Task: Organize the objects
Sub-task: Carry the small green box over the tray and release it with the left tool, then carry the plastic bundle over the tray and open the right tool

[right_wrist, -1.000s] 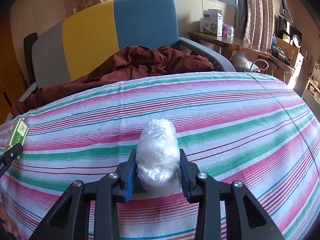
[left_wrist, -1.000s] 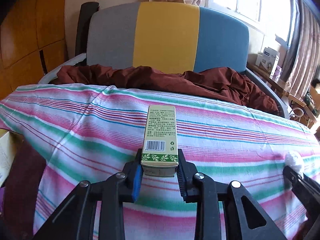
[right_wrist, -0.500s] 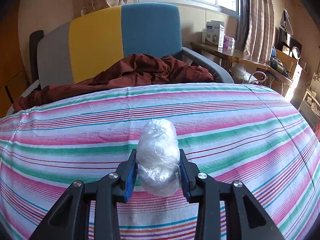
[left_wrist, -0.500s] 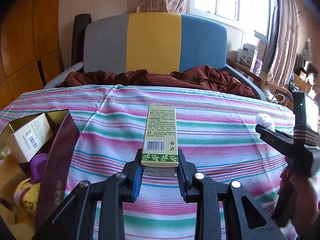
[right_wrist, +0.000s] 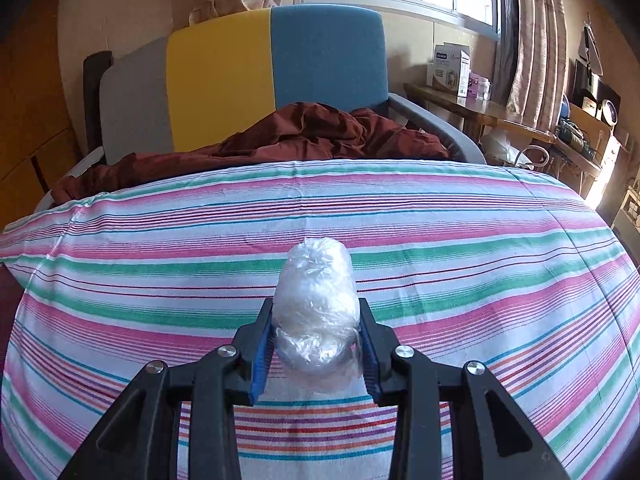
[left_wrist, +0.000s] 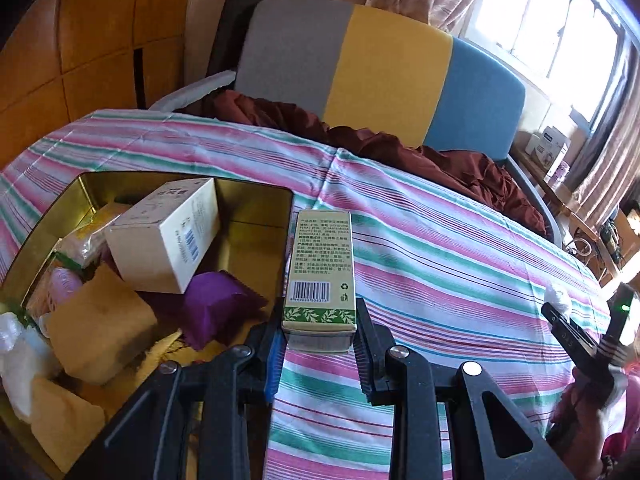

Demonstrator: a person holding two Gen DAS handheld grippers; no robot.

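Note:
My left gripper [left_wrist: 318,344] is shut on a tall green-and-cream box [left_wrist: 322,268] with a barcode, held just right of an open gold tin [left_wrist: 256,200]. The tin holds a cream box [left_wrist: 168,236], a purple packet [left_wrist: 216,308], tan packets [left_wrist: 100,332] and other small items. My right gripper [right_wrist: 318,344] is shut on a clear plastic-wrapped white bundle [right_wrist: 316,308], held above the striped cloth [right_wrist: 440,264]. The right gripper also shows at the right edge of the left wrist view [left_wrist: 568,320], with the bundle [left_wrist: 558,300] at its tip.
A chair [right_wrist: 248,76] with grey, yellow and blue back panels stands behind the striped surface, with dark red fabric [right_wrist: 304,136] on its seat. A wooden side table [right_wrist: 492,116] with boxes stands at the right under the window. Wood panelling [left_wrist: 80,40] is at the left.
My left gripper has swung left and tilted down with the green box, so the open tin now fills the left of its view. My right gripper has drawn back slightly with the bundle.

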